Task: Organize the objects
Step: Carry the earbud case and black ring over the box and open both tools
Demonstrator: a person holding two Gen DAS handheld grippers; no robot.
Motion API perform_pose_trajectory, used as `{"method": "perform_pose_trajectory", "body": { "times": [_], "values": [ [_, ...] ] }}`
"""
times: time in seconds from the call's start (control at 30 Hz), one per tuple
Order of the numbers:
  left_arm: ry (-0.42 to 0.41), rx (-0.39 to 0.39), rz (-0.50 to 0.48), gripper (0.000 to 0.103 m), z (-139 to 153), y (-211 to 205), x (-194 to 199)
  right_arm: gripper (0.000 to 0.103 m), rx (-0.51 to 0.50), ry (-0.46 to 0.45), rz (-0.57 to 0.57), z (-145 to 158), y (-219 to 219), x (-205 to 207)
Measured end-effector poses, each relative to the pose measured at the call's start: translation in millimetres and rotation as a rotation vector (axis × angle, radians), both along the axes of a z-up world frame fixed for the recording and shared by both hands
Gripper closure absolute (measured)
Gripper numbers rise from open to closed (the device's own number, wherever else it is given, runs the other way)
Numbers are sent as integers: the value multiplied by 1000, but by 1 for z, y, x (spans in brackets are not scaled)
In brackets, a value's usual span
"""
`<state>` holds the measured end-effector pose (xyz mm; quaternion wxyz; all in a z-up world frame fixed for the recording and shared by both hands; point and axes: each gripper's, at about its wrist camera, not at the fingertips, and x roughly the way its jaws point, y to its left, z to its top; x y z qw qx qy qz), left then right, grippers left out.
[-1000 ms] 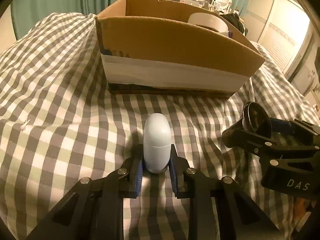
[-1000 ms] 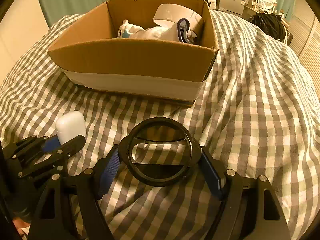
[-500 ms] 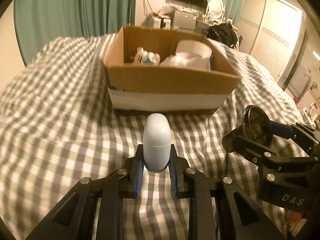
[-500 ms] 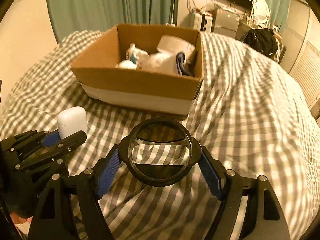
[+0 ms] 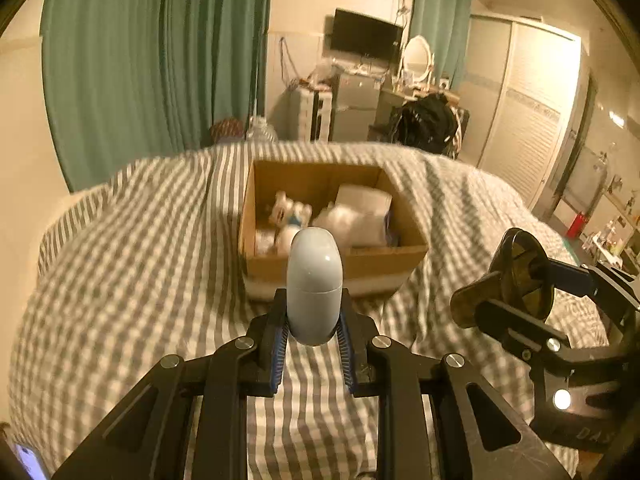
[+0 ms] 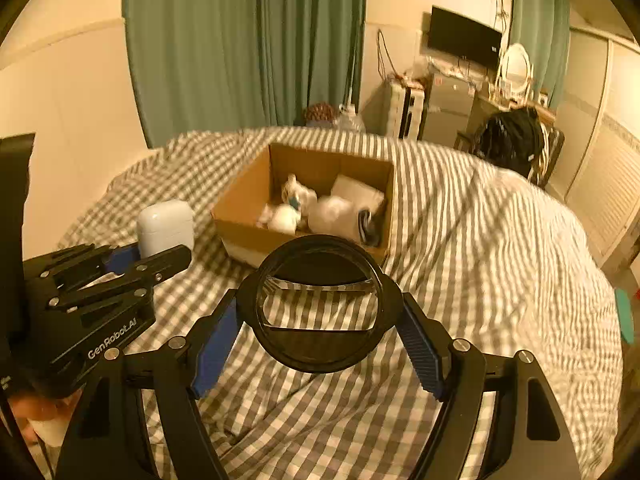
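My left gripper [image 5: 313, 330] is shut on a white earbud case [image 5: 315, 280], held upright in the air above the bed. The case also shows in the right wrist view [image 6: 165, 227]. My right gripper [image 6: 320, 328] is shut on a round black-rimmed glass disc [image 6: 319, 304], held to the right of the left gripper; the disc also shows in the left wrist view [image 5: 524, 274]. An open cardboard box [image 5: 336, 258] sits on the checked bedspread ahead of both grippers. It holds a white tape roll [image 6: 358, 194], a small figurine [image 6: 298, 196] and other white items.
The grey and white checked bedspread [image 6: 480, 240] covers the bed and falls away on all sides. Green curtains [image 5: 152, 68] hang behind. A dresser with a mirror, a wall TV and a dark bag [image 5: 426, 122] stand at the back right. White closet doors line the right.
Both grippers have risen and pulled back from the box with their objects. The box looks smaller and farther, and its inside and the room behind have come into view.
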<state>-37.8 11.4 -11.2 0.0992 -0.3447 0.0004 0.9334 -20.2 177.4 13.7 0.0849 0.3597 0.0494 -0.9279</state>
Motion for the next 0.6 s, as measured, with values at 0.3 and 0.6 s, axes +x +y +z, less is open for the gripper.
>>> {"method": "perform_pose_trajectory", "body": {
  "times": [0.3,0.6],
  "values": [
    [57,-6,-27,80,47,11,-35,27,-23,91,22,61,4,-30],
    [55,-27,-20,80,57,17,-119,27,-33,125,44,91,-3,-103]
  ]
}}
